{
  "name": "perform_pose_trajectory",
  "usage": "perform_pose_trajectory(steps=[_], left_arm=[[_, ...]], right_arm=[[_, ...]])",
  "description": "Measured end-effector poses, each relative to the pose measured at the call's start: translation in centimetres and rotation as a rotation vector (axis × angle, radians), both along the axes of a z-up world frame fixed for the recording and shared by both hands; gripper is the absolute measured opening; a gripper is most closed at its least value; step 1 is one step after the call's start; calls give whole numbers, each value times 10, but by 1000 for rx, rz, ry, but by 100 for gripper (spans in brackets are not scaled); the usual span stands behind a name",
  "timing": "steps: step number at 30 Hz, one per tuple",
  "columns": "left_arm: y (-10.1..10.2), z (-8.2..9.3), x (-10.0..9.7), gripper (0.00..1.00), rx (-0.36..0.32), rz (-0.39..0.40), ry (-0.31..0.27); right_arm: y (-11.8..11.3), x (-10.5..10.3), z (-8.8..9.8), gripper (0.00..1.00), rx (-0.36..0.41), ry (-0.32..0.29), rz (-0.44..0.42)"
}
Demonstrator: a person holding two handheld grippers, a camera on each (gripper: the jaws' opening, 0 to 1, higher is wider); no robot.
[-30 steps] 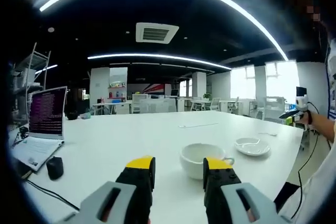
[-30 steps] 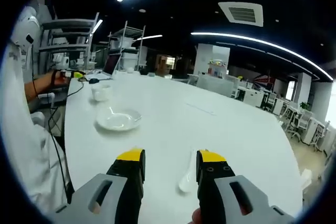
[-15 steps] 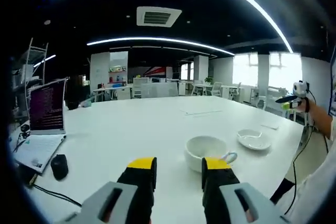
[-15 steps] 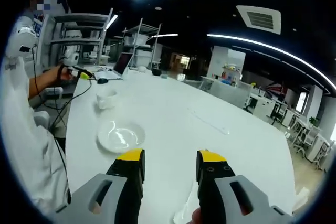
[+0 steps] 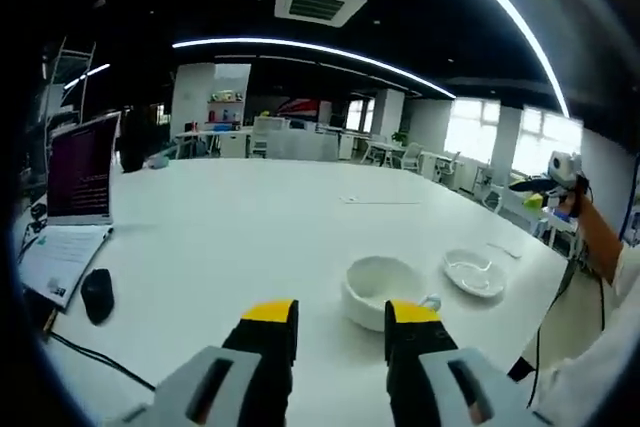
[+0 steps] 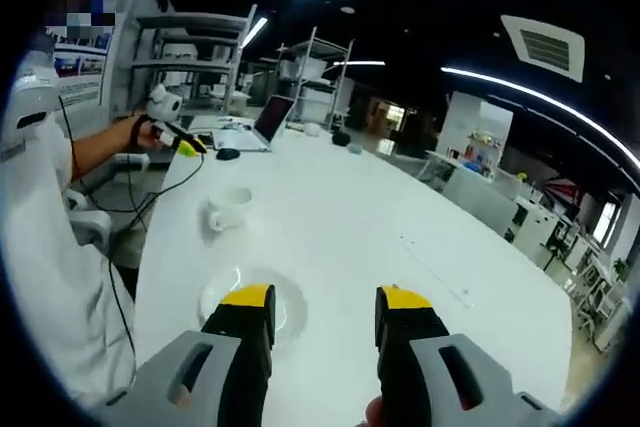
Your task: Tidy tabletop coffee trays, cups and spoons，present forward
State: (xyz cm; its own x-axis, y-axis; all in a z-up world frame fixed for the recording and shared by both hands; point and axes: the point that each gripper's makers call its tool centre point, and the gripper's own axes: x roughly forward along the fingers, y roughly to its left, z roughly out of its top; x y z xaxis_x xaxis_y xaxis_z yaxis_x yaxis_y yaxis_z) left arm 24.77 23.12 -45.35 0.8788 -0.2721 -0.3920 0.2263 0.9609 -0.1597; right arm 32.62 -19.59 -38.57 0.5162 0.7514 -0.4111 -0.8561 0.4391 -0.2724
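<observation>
Landmark: the white cup (image 5: 381, 290) on the white table (image 5: 230, 237).

Left gripper (image 5: 340, 319) hung above the near table edge, jaws parted with a clear gap, nothing between them. The cup sat just beyond its right jaw, handle toward that jaw. Over the last second the left gripper view had kept the cup in about the same spot ahead of the jaws while the room tilted a little, so the left gripper had barely closed in on it.

Saucer (image 5: 473, 273) lay near the cup, to its right in the left gripper view, apart from it. Laptop (image 5: 75, 172) and mouse (image 5: 96, 295) sat well to the cup's left.

Right gripper (image 6: 326, 309) also stood with jaws apart and empty. In the right gripper view the saucer (image 6: 244, 299) now lay just at its left jaw, partly behind it, with the cup (image 6: 230, 209) further off beyond. A second ago a white spoon lay between these jaws and the saucer was farther off; the view had since swung off the spoon and toward the saucer.

Judgement: the right gripper had turned from the spoon to the saucer as its next pickup. Nothing gripped yet, so the tidying looked barely begun.
</observation>
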Motion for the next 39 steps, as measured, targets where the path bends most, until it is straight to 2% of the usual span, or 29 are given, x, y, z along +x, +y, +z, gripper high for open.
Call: perform_pose_trajectory(steps=[4,7,12,15,17,19,25,30,36,39], left_arm=[[-6,-1,5,36,-7,-12,36],[-9,-2,9,36,-1,-17,62],[-15,-2,12,36,-4,-40,106],[-18,3,17,37,-8,-43,93],[-20,4,20,38,7,-42,105],[-22,5,23,38,10,-40,114],[-31,-1,27,38,23,-72,196],[-37,0,31,37,22,-89,223],[-40,-5,34,37,63,-108,282],[-41,-7,37,37,70,-105,302]], right_arm=[[28,7,5,41,-42,-15,39],[53,9,8,41,-60,3,79],[83,9,9,41,-114,27,135],[98,10,8,41,-161,32,157],[108,11,7,41,-187,40,171],[118,10,5,40,-208,67,179],[148,8,-2,40,-263,138,195],[171,5,-6,39,-290,192,193],[199,12,-13,39,-353,226,191],[214,10,-20,39,-365,269,188]])
